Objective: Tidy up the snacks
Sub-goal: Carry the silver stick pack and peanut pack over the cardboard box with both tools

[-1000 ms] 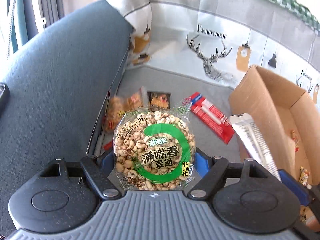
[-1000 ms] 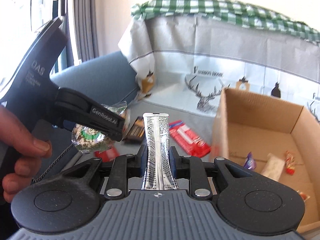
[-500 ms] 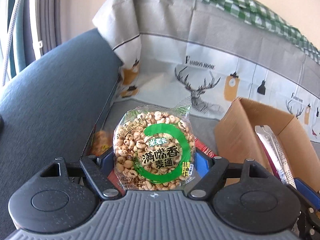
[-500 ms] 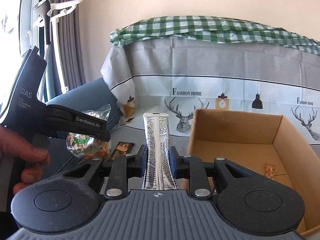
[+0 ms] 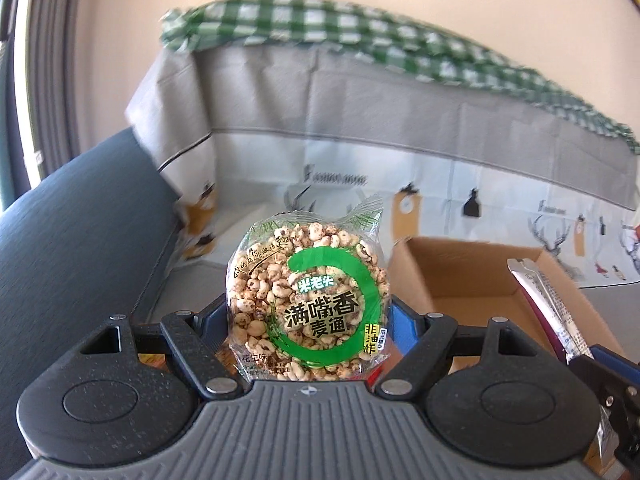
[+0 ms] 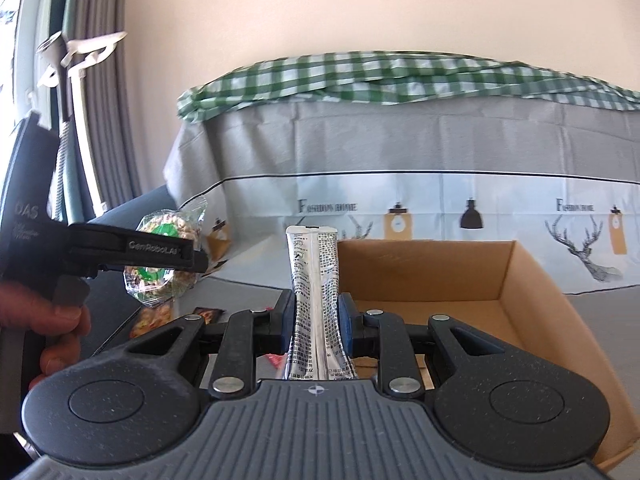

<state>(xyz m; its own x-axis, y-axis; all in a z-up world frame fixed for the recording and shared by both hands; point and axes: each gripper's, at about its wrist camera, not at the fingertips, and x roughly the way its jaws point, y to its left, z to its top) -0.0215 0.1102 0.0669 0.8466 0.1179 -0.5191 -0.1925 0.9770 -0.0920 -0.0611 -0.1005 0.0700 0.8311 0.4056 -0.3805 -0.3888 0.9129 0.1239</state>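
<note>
box: we see the open cardboard box ahead and to the right of both claws, mouth up; few snacks show on its floor.
stick pack: silver stick pack stands upright, long axis vertical, clamped in our right claw, pads pressed on its lower half. The box wall rises just behind it.
puff bag: round puff bag is upright, label to camera, clamped across its width in our left claw, jaws set wide around it.
nearer claw: we judge the right one, already at the box's near wall; the left sits beside the box's left wall.
left behind: small packets lie on the grey sofa seat below left.
next: we judge both need carrying forward over the rim before release.
</note>
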